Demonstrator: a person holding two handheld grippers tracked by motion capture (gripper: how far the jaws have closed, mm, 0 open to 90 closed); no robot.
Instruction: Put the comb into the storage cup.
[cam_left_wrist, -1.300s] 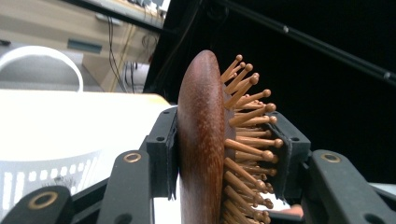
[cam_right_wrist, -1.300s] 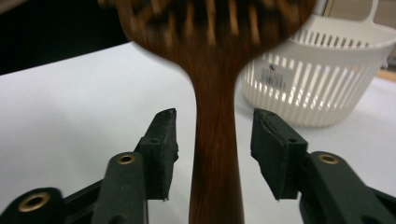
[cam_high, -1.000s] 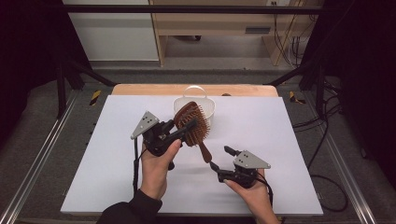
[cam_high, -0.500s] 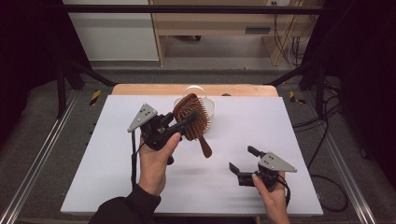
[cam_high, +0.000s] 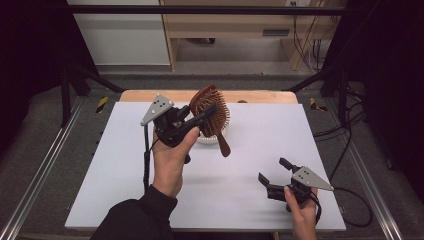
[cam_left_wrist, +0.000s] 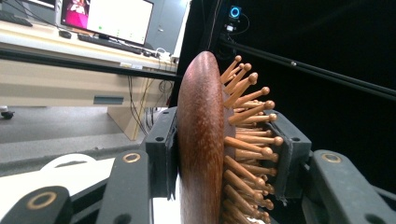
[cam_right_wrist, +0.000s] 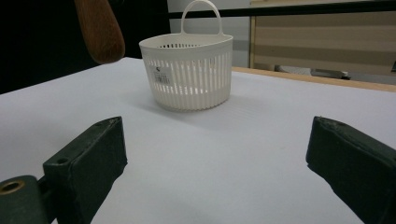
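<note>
A wooden hairbrush (cam_high: 216, 120) with peg bristles hangs in the air, handle slanting down to the right. My left gripper (cam_high: 202, 116) is shut on its head. In the left gripper view the pads (cam_left_wrist: 161, 140) press the hairbrush (cam_left_wrist: 201, 140) from its back and its bristle side. A white slotted basket (cam_high: 202, 138) stands on the table right behind and below the brush, partly hidden by it. My right gripper (cam_high: 272, 170) sits low at the front right, open; its jaws have just been opening and nothing is between them. It faces the basket (cam_right_wrist: 191, 70) and the brush handle's tip (cam_right_wrist: 100, 28).
A white sheet (cam_high: 125, 175) covers the table, and a wooden edge (cam_high: 260, 96) shows at the back. Metal rails (cam_high: 45, 165) run along both sides. A black cable (cam_high: 357, 200) trails off the right edge.
The left gripper has lifted the brush higher and back, over the basket. The right gripper has pulled away from the brush handle to the front right of the table.
</note>
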